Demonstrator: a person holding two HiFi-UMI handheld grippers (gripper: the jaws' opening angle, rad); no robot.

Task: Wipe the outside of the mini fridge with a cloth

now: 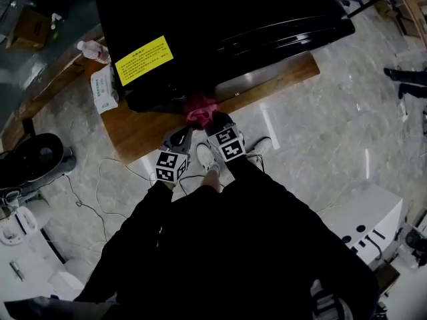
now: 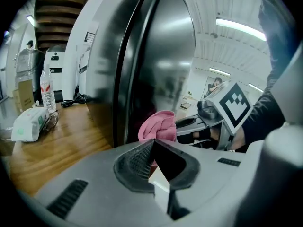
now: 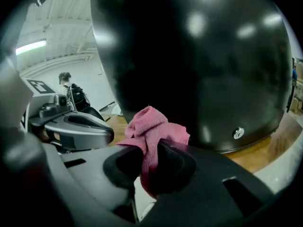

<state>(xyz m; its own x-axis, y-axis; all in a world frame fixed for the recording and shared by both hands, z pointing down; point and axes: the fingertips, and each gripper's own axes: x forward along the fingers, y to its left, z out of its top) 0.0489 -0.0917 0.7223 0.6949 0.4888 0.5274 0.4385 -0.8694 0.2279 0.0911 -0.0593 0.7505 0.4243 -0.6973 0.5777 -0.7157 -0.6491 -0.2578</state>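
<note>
Item, nearest: my right tongs (image 3: 149, 150), clamped on a bunched pink cloth (image 3: 154, 124), and just beside them my left tongs (image 2: 152, 143), jaws drawn together on nothing. Item, by size: the black mini fridge (image 1: 220, 25) was on the wooden table (image 1: 143, 135), and the cloth sat at the foot of its glossy near face, so close that I could not tell whether it touched. Step, as I judged it: the wipe was at its start, and the next move called for pressing the cloth against that face and sweeping it across with a firm grip.
</note>
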